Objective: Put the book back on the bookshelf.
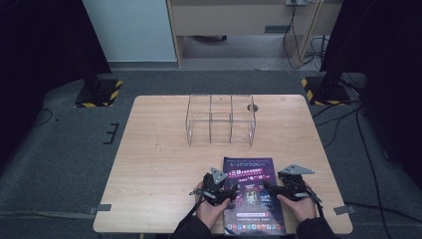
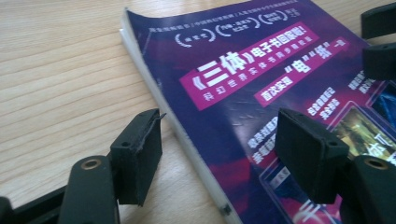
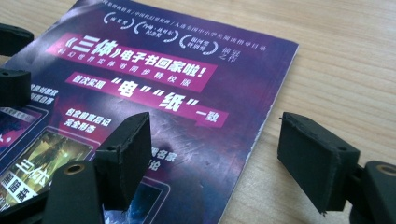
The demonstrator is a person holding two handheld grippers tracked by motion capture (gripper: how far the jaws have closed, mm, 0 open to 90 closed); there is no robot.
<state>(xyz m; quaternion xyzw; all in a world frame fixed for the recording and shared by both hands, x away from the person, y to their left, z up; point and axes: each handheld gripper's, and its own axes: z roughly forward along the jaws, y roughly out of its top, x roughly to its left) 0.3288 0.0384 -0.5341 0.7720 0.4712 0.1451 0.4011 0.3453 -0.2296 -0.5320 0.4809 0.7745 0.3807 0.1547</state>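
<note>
A purple-covered book [image 1: 253,196] lies flat near the table's front edge, with white and pink print on its cover [image 2: 243,70] [image 3: 154,79]. My left gripper [image 1: 228,193] [image 2: 219,128] straddles the book's left edge: one jaw is over the bare wood and the other over the cover, with neither pad touching the book. My right gripper [image 1: 271,188] [image 3: 218,127] straddles the right edge the same way, open. Each gripper view shows the other gripper's black jaws across the cover, the right gripper's fingertips [image 2: 380,46] and the left gripper's fingertips [image 3: 11,70].
A clear plastic organiser [image 1: 220,119] with three compartments stands at the far middle of the wooden table [image 1: 149,149]. A small round hole [image 1: 252,107] sits behind it. Dark floor, stands and cables surround the table.
</note>
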